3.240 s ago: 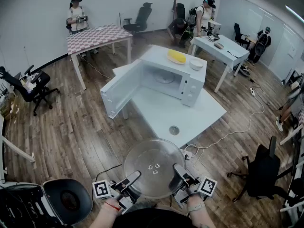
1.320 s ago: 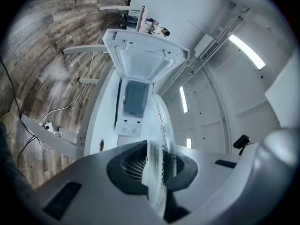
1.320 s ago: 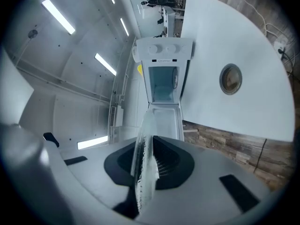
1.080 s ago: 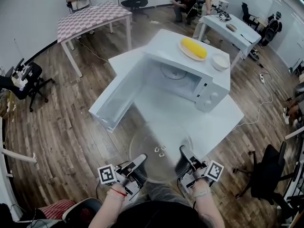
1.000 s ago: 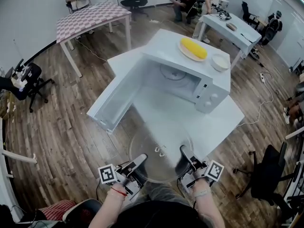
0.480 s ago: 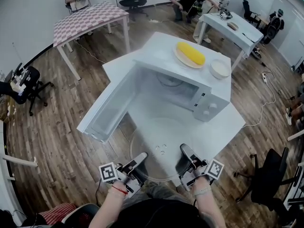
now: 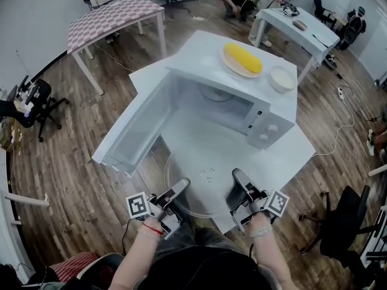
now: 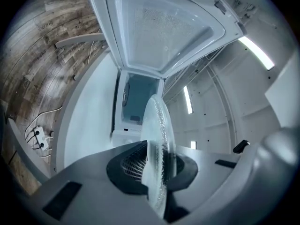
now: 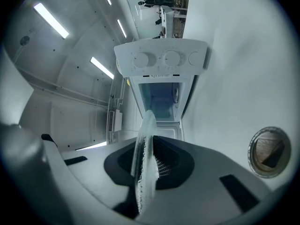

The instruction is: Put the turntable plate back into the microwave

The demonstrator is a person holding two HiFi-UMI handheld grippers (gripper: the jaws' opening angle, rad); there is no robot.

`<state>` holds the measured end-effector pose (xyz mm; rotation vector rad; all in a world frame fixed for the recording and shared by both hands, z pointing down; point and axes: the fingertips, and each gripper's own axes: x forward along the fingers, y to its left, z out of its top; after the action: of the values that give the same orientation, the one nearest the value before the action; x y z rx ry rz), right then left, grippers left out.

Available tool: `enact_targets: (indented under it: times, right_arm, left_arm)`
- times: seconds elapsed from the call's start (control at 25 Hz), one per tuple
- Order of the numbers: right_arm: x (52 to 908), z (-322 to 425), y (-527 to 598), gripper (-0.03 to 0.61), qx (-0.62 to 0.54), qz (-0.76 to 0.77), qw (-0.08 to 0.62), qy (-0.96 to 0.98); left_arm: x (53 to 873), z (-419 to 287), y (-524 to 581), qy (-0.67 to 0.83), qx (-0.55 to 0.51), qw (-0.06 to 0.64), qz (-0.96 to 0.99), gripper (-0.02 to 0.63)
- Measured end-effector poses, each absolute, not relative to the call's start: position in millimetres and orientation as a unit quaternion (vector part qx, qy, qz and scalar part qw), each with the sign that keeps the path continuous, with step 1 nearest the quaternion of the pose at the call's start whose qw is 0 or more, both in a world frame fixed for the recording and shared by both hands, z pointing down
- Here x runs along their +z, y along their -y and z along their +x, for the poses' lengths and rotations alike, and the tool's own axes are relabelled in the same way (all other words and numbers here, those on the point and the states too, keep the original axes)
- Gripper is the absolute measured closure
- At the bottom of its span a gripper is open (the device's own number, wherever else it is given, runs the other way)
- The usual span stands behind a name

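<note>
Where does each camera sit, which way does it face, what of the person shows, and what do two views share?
Head view: on the head, looking steeply down at the glass plate before the open microwave; forearms, left gripper, right gripper show.
Left gripper view: along its jaws toward the microwave door; only jaws show.
Right gripper view: likewise, toward the control knobs.
Shared: both gripper views see the clamped glass plate edge-on.

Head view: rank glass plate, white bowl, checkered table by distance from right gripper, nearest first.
1. Glass plate, clamped in the right gripper.
2. White bowl, atop the microwave, right side.
3. Checkered table, far upper left.
</note>
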<state>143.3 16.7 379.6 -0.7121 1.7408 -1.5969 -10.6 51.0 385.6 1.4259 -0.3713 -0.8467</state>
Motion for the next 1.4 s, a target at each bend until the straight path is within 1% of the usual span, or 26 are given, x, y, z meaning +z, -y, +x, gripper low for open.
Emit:
enact_targets:
  times: [0.4, 0.68, 1.4]
  right_arm:
    - [397, 142, -17, 0.534, -0.626, -0.277, 0.318, -0.656]
    - [411, 138, 11, 0.534, -0.623, -0.289, 0.325, -0.650]
    - [443, 139, 64, 0.534, -0.612, -0.314, 0.333, -0.645]
  left_arm:
    - [404, -11, -53, 0.170, -0.374, 0.676, 0.612, 0.571]
    - [415, -17, -22, 0.171, -0.365, 0.668, 0.626, 0.571]
    - [450, -19, 33, 0.170, -0.377, 0.678, 0.608, 0.571]
